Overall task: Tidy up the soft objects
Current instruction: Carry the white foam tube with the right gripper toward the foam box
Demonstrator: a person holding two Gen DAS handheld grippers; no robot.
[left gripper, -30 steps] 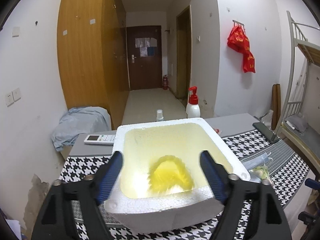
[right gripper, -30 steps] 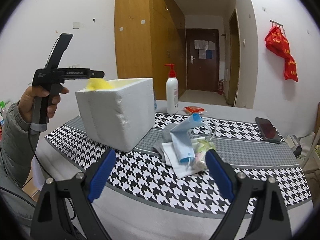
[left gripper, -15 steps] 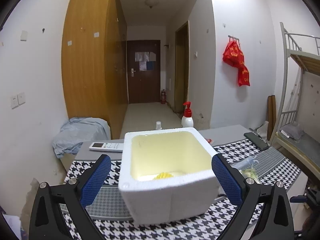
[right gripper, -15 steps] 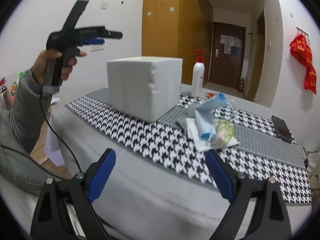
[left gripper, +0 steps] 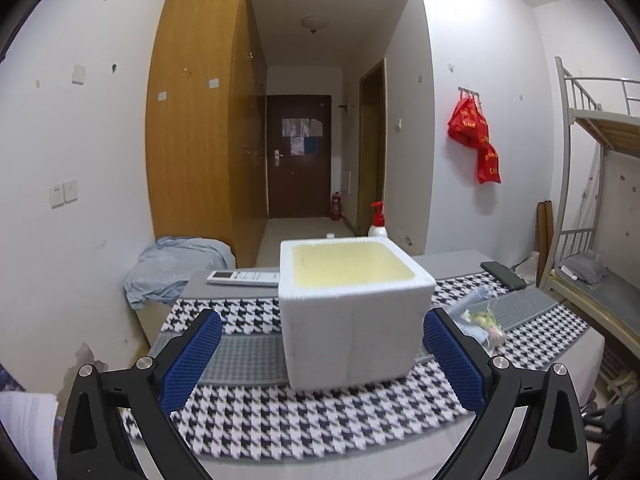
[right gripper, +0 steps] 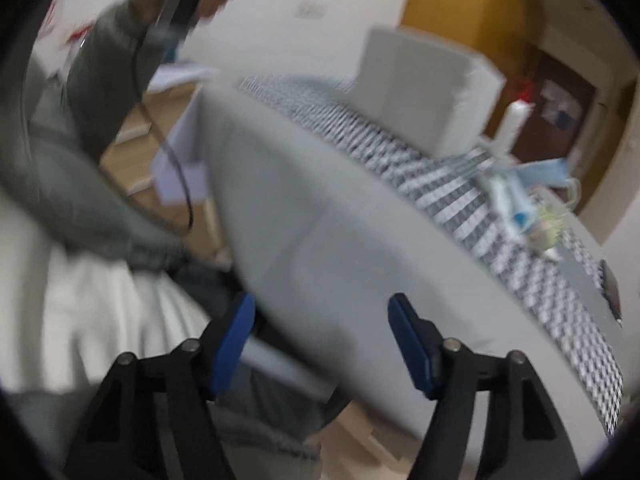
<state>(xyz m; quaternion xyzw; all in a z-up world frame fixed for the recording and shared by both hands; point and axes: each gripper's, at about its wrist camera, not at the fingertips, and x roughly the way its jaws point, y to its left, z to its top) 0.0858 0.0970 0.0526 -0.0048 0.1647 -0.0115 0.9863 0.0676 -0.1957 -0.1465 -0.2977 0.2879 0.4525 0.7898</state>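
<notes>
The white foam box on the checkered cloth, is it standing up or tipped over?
Standing up. The white foam box sits flat on the checkered cloth, open top facing upward, with no lid on it.

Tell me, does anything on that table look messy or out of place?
Yes. Beside the foam box, on its right, a loose pile of soft things, including a blue face mask, lies crumpled on the checked cloth, not in the box. The remote and phone lie flat.
</notes>
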